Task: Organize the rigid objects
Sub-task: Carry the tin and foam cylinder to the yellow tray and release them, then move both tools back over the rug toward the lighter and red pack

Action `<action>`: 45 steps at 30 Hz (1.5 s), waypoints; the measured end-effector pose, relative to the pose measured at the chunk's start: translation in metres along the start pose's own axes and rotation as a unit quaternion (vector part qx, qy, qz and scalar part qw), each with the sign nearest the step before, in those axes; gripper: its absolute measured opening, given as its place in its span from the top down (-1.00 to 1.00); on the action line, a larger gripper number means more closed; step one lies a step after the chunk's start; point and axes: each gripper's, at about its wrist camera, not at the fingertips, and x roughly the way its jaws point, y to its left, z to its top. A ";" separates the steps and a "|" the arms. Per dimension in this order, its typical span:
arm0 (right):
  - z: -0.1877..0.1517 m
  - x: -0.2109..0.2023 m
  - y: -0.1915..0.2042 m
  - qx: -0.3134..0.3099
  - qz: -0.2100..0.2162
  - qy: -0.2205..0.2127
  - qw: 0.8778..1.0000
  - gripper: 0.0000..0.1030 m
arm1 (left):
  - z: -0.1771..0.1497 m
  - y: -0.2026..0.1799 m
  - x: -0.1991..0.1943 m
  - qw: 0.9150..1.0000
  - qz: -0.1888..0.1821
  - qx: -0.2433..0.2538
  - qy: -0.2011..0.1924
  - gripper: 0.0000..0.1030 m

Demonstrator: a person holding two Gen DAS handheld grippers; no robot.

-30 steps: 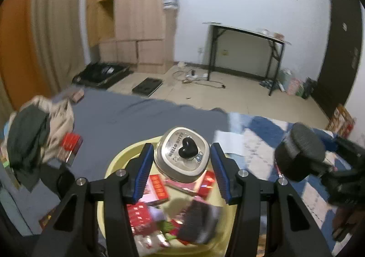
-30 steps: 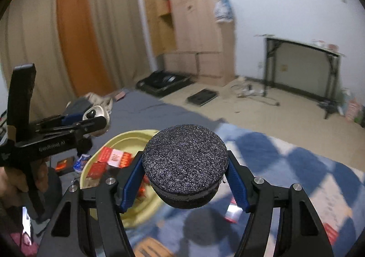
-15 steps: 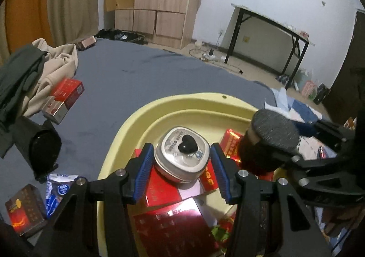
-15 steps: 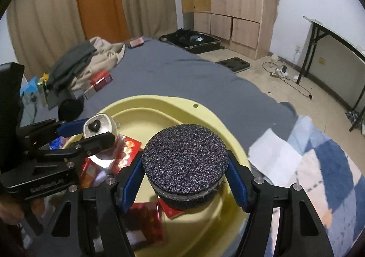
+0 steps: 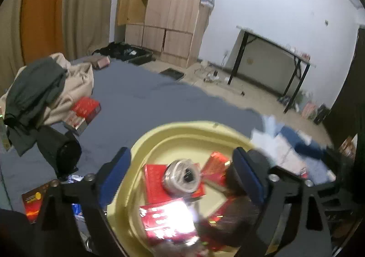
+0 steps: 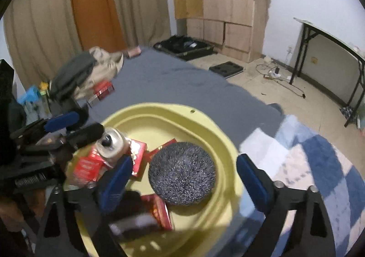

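1. The left gripper (image 5: 182,170) hangs over a yellow basin (image 5: 146,143) on a grey bedspread (image 5: 146,97); its jaws are opening and stand wide, with blue pads clear on both sides.
2. A round silver tin (image 5: 182,176) with a black knob lies between those jaws, untouched, on red boxes (image 5: 155,179) inside the basin.
3. The right gripper (image 6: 183,177) is also over the basin, its jaws opening wide.
4. A round dark sponge pad (image 6: 182,172) sits between them in the basin, partly on a red box; neither pad presses it.
5. A pile of clothes (image 5: 45,88) and another red box (image 5: 85,109) lie on the bedspread, well apart from the basin.
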 end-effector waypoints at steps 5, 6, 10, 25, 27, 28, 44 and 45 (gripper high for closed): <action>-0.023 -0.095 -0.025 0.075 -0.076 -0.031 0.994 -0.95 | 0.016 -0.058 -0.049 1.000 -0.014 0.019 -0.012 -1.00; -0.032 -0.119 -0.032 0.091 -0.111 -0.029 0.989 -0.95 | 0.014 -0.080 -0.063 0.999 -0.024 0.026 -0.010 -1.00; -0.074 -0.196 -0.055 0.150 -0.173 -0.026 0.973 -0.95 | -0.004 -0.145 -0.100 0.996 -0.057 0.063 0.004 -1.00; -0.228 -0.326 -0.111 0.216 -0.268 0.001 0.939 -0.99 | -0.103 -0.236 -0.110 0.981 -0.118 0.132 0.082 -1.00; -0.238 -0.318 -0.120 0.246 -0.249 0.012 0.937 -0.99 | -0.101 -0.231 -0.105 0.983 -0.120 0.110 0.085 -1.00; -0.236 -0.313 -0.123 0.256 -0.246 0.014 0.935 -0.99 | -0.102 -0.231 -0.104 0.984 -0.121 0.103 0.085 -1.00; -0.215 -0.181 -0.188 0.286 -0.252 0.010 0.924 -0.99 | -0.088 -0.265 0.021 0.981 -0.086 0.133 0.109 -1.00; -0.215 -0.173 -0.194 0.297 -0.251 0.009 0.921 -0.99 | -0.089 -0.267 0.033 0.981 -0.085 0.134 0.111 -1.00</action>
